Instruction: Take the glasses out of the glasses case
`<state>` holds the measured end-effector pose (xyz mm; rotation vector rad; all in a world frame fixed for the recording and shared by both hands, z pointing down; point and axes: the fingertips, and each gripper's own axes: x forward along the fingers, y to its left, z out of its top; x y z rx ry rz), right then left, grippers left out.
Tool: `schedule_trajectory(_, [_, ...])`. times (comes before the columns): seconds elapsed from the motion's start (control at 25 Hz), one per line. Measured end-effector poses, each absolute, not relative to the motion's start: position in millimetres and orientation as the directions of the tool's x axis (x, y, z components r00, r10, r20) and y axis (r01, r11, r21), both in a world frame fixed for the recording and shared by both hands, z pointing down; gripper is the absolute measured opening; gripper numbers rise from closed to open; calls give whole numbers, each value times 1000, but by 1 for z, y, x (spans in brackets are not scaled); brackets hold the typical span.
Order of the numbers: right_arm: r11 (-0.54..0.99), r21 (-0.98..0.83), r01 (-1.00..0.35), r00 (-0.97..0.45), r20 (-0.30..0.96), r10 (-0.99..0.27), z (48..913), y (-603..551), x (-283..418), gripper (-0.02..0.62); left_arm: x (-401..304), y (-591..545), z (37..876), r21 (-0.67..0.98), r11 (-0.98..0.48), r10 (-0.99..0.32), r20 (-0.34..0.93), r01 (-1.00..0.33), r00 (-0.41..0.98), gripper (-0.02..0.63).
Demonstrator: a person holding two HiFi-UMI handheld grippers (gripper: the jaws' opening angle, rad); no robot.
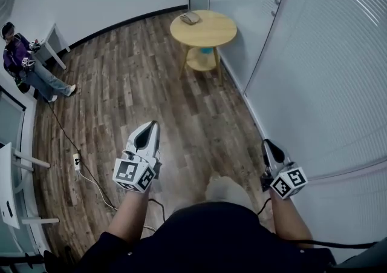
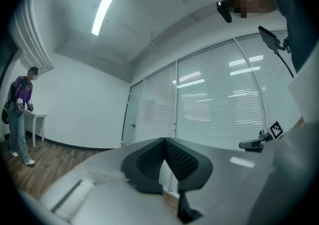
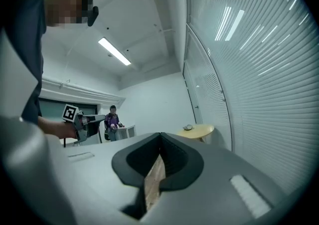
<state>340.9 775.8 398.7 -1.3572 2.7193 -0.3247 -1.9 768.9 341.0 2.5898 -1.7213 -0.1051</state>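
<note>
- The left claw (image 1: pixel 152 126) is held out level above the wooden floor (image 1: pixel 139 78). In the left gripper view its jaws meet at the tips (image 2: pixel 164 140) and nothing is between them.
- The right claw (image 1: pixel 268 143) is also held out level, close to the blind-covered glass wall (image 1: pixel 326 72). The right gripper view shows its jaws closed together (image 3: pixel 160 135) and empty, with only floor visible through the narrow slit below the tips.
- The glasses case (image 1: pixel 190 18) lies on the round wooden surface (image 1: pixel 225 31) at the far end of the room, near the surface's left rim. It is well apart from both claws.
- The right gripper view shows the same case as a small lump (image 3: pixel 188 127) on the surface; whether it is open or shut cannot be told.
- A lower shelf (image 1: pixel 199 60) under the surface carries something small and blue (image 1: pixel 207 50).
- Another person (image 1: pixel 25 63) sits by the left wall beside a white table (image 1: pixel 53 45).
- A cable (image 1: pixel 91 175) runs across the floor.
</note>
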Motion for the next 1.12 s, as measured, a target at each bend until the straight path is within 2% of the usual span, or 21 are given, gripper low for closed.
schedule_trajectory(0.24, [567,-259,-782,-595,37,-803,423,704,337,9,-6,704,345,24,-406,-914,3,-914,406,6])
schedule_trajectory(0.56, [623,-260,-737,-654,42,-756,421,535,306,9,-52,569,330,10,-292,-957,4,-956,292,6])
schedule_trajectory(0.72, [626,-257,-736,-660,67,-749,416,447,310,9,-47,491,327,23,-270,-963,-13,-963,270,6])
schedule_trajectory(1.12, [734,-237,-636,-768,99,-633,406,294,271,9,-45,357,329,6,-215,-976,16,-977,215,6])
